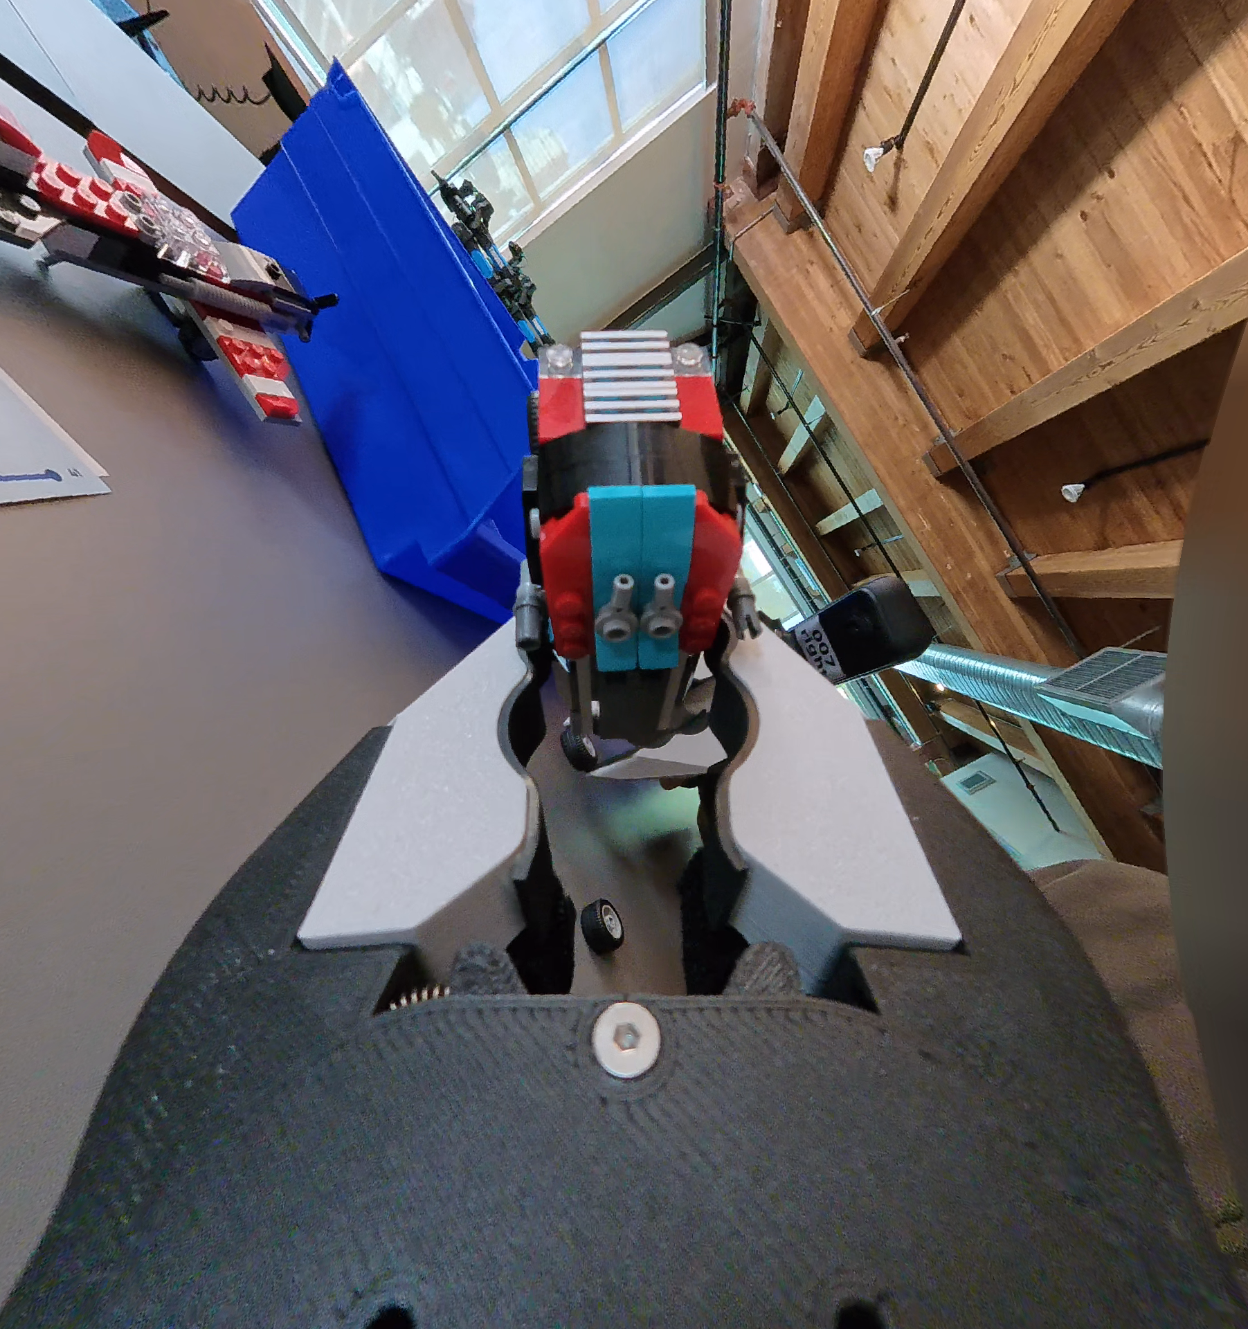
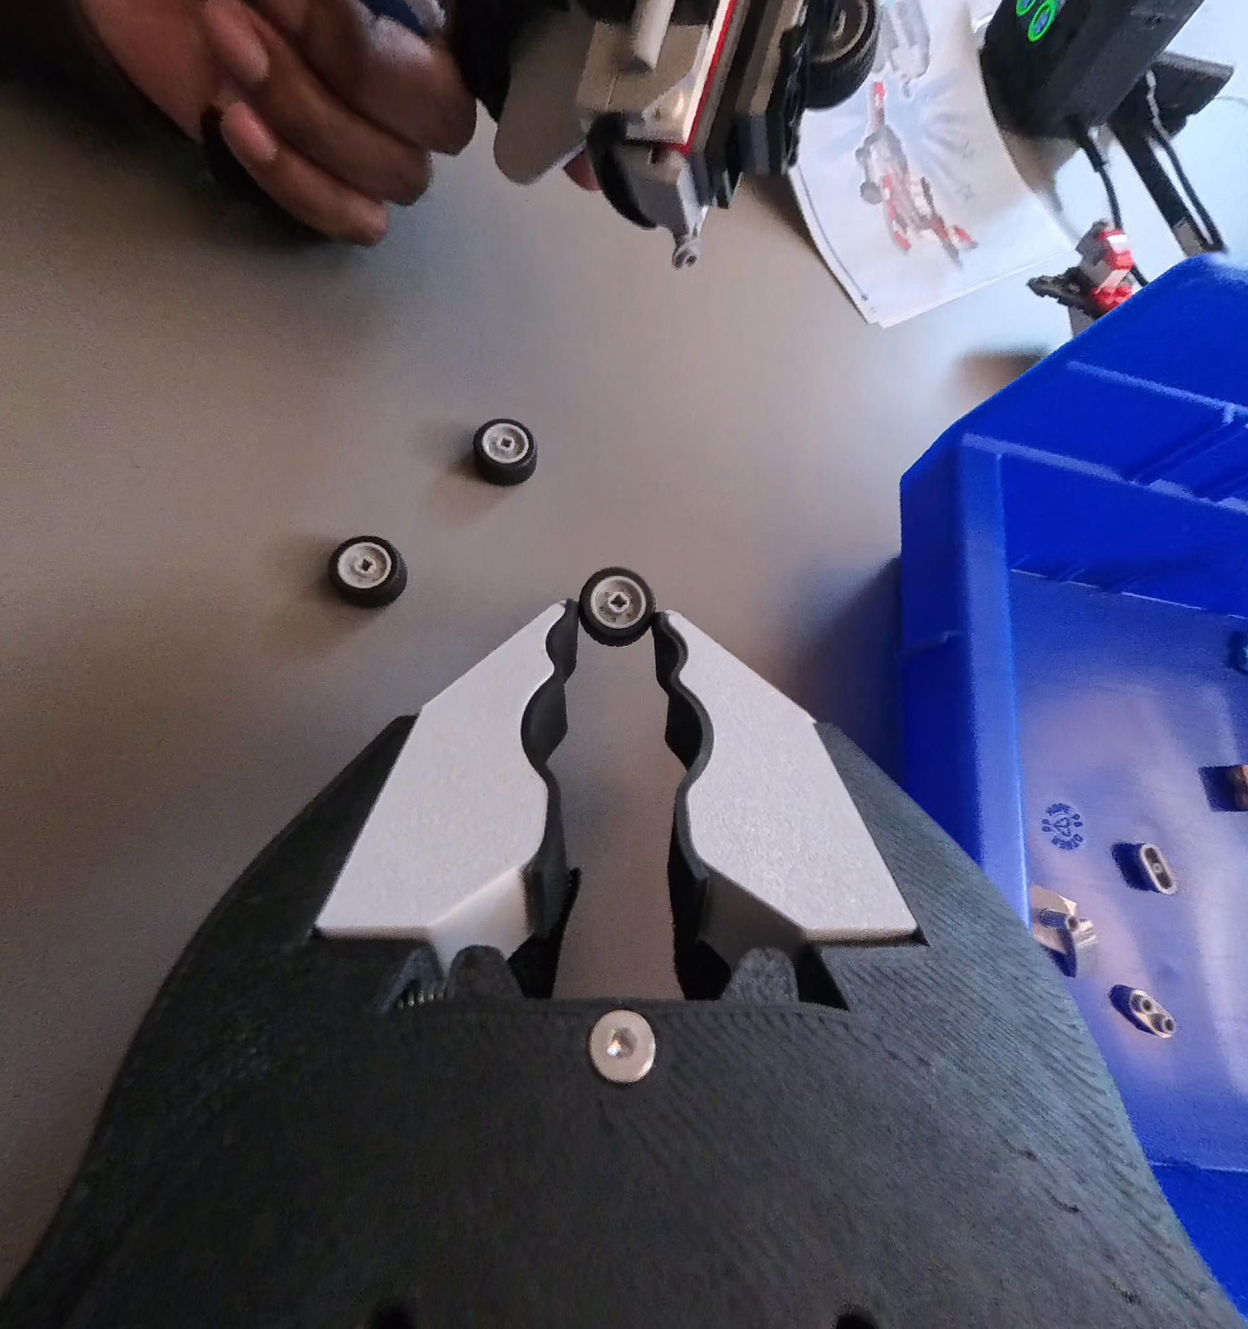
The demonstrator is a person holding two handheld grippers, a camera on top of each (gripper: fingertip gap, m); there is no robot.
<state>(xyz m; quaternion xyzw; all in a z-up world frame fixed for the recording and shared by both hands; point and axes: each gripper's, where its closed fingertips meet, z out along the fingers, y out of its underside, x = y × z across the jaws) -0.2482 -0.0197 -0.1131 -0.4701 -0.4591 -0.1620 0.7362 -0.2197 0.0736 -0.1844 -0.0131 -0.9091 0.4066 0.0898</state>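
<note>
My left gripper (image 1: 635, 665) is shut on a toy brick vehicle (image 1: 639, 546) of red, teal and black bricks, and holds it above the grey table (image 1: 139, 683). The same vehicle (image 2: 685, 108) shows blurred at the top of the right wrist view, beside a person's hand (image 2: 304, 108). My right gripper (image 2: 616, 620) is low over the table, with its fingertips shut on a small black wheel with a grey hub (image 2: 616, 608); both pads touch its tyre. Two more such wheels (image 2: 504, 451) (image 2: 367, 572) lie on the table to the left of it.
A blue bin (image 2: 1038, 575) with several small bricks stands close to the right of my right gripper; it also shows in the left wrist view (image 1: 391, 345). An instruction booklet (image 2: 915, 180) and a second brick model (image 1: 139, 230) lie on the table. A loose wheel (image 1: 601, 928) lies below the left gripper. The tips of one gripper are about 12 cm away from the tips of the other.
</note>
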